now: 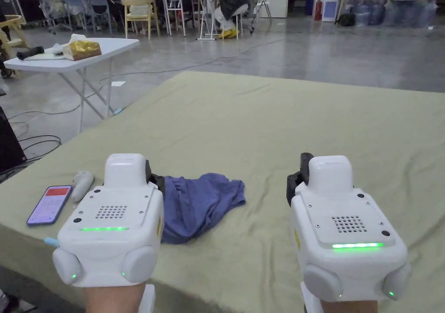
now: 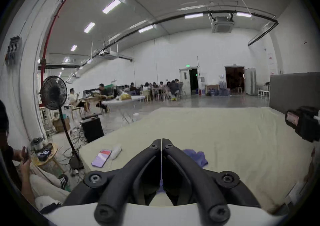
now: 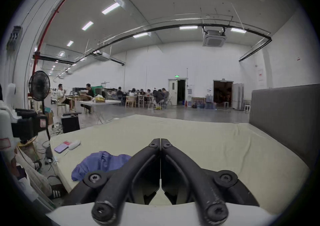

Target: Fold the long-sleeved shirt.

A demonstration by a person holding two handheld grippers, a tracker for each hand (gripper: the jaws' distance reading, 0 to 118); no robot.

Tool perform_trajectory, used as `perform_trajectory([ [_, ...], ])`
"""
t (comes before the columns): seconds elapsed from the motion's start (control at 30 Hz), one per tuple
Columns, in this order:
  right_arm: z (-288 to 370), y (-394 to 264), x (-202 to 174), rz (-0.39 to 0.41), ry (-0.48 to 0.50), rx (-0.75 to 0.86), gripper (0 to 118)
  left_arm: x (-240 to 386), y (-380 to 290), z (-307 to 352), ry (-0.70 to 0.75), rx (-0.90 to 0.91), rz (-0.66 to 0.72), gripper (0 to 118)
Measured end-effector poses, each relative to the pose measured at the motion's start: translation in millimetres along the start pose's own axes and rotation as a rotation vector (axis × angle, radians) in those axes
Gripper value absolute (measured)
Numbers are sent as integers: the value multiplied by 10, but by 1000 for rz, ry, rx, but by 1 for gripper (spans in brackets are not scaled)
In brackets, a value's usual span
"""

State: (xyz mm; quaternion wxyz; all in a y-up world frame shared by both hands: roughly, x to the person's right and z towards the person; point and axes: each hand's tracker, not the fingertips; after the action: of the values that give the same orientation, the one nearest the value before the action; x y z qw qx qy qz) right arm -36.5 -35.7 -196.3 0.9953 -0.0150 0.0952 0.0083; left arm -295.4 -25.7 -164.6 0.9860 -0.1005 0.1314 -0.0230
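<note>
A crumpled blue long-sleeved shirt [image 1: 200, 205] lies in a heap on the olive-green sheet [image 1: 269, 122], close to the front edge. My left gripper [image 1: 153, 178] hovers at the shirt's left edge. In the left gripper view its jaws [image 2: 161, 140] are pressed together at the tips, and blue cloth [image 2: 197, 156] lies just beyond and to the right. My right gripper [image 1: 300, 174] is held over bare sheet to the right of the shirt, apart from it. Its jaws [image 3: 160, 140] are shut with nothing in them, and the shirt [image 3: 100, 162] sits off to their left.
A phone [image 1: 49, 204] and a small white object [image 1: 81, 185] lie at the sheet's front left corner. A white folding table [image 1: 74, 53] stands to the left, with a standing fan [image 2: 53, 92] and cables nearby. A grey panel [image 3: 285, 117] borders the right side. People sit at far tables.
</note>
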Motion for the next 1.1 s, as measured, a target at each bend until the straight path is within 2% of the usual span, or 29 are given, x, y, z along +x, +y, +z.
perform_trajectory([
  [0.13,-58,-48,17,-8,3,-17,0,7,17,-497,-29,-245,68,0],
  [0.17,-75,-69,19,-9,2,-23,0,8,-9,-707,-45,-334,80,14],
  [0.2,-94,-92,19,-10,0,-29,0,-11,-76,-970,-69,-426,104,42],
  [0.23,-125,-119,7,-10,-2,-36,0,-8,-161,-1214,-54,-550,98,81],
  [0.27,-150,-147,5,-11,-2,-44,0,-7,-250,-1455,-69,-634,117,114],
  [0.3,-179,-178,3,-13,0,-54,0,3,-347,-1670,-84,-687,110,118],
  [0.53,-448,-384,-23,11,4,-127,0,110,-938,-2666,-70,-790,74,118],
  [0.6,-508,-434,-12,19,0,-143,0,145,-1025,-2831,-42,-775,44,113],
  [0.63,-543,-464,-6,23,2,-152,0,164,-1040,-2895,-40,-788,29,106],
  [0.67,-574,-491,-2,27,1,-167,0,184,-1069,-2962,-48,-803,20,90],
  [0.77,-654,-574,12,34,-2,-197,0,208,-1137,-3053,-12,-838,-63,22],
  [0.83,-675,-600,36,31,0,-211,0,196,-1046,-2981,-48,-811,-19,13],
  [0.97,-643,-595,125,17,-9,-213,0,227,-762,-2760,-155,-749,54,11],
  [1.1,-522,-517,328,-3,-53,-190,0,712,-243,-2282,-351,-633,73,11],
])
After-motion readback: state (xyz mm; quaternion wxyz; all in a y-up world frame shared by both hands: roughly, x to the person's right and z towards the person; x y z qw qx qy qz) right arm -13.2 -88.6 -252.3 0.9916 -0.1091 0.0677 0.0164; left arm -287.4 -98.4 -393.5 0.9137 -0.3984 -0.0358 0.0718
